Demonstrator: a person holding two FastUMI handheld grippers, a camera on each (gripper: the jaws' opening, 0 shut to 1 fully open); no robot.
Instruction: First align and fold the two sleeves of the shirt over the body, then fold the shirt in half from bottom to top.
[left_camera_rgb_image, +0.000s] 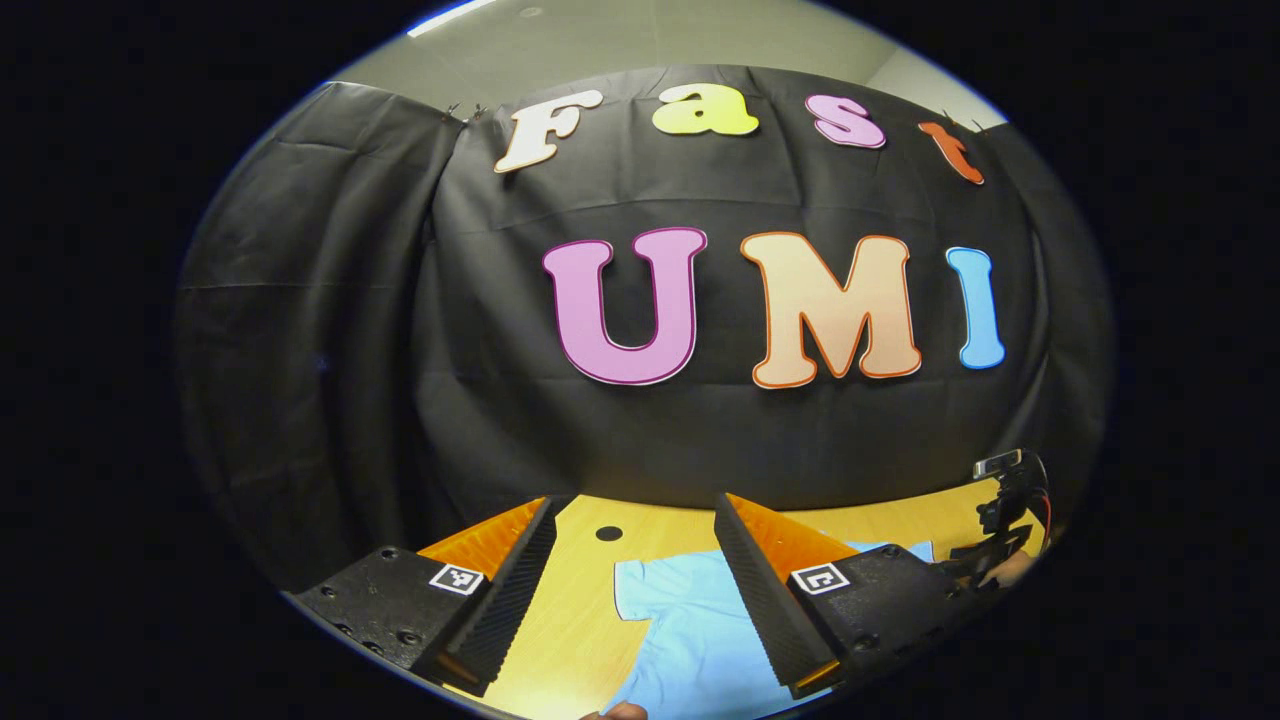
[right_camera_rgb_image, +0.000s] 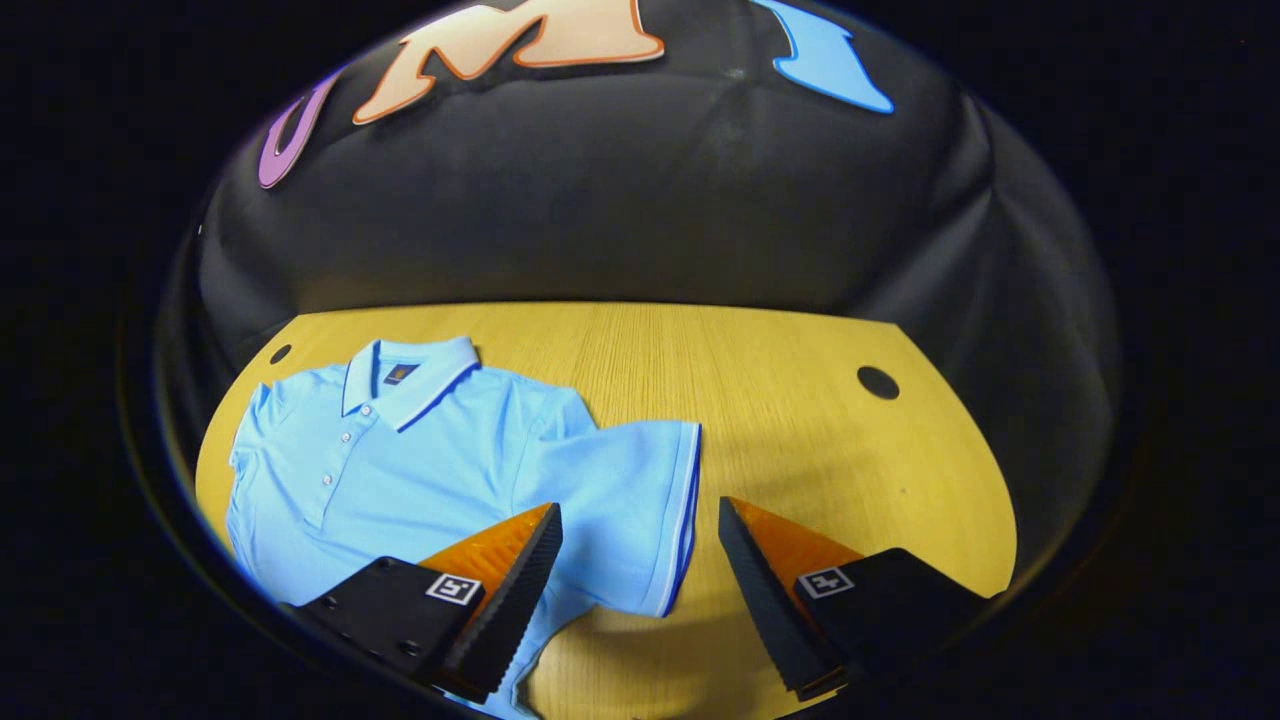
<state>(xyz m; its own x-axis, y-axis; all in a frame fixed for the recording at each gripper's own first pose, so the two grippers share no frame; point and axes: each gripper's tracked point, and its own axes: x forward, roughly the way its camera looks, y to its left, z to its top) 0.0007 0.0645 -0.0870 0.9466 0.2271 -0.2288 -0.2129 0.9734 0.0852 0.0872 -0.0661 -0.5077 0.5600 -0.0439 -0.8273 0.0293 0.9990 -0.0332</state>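
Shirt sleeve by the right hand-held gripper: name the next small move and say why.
Probably lower the right hand-held gripper onto the sleeve hem and close. Its jaws stand open over that edge, and the sleeve lies spread flat on the table, not yet folded over the shirt body.

The left gripper view looks nearly level at the booth wall, catching the desk (left_camera_rgb_image: 570, 600) low. The right gripper view tilts down, nearer the desk. Both share the shirt (right_camera_rgb_image: 420, 460).

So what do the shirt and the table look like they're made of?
Shirt: soft light-blue knit, probably cotton piqué; matte, limp, with a ribbed white-striped collar and small buttons. Table: wood or wood-look laminate, judging by fine straight grain and a smooth, faintly glossy top.
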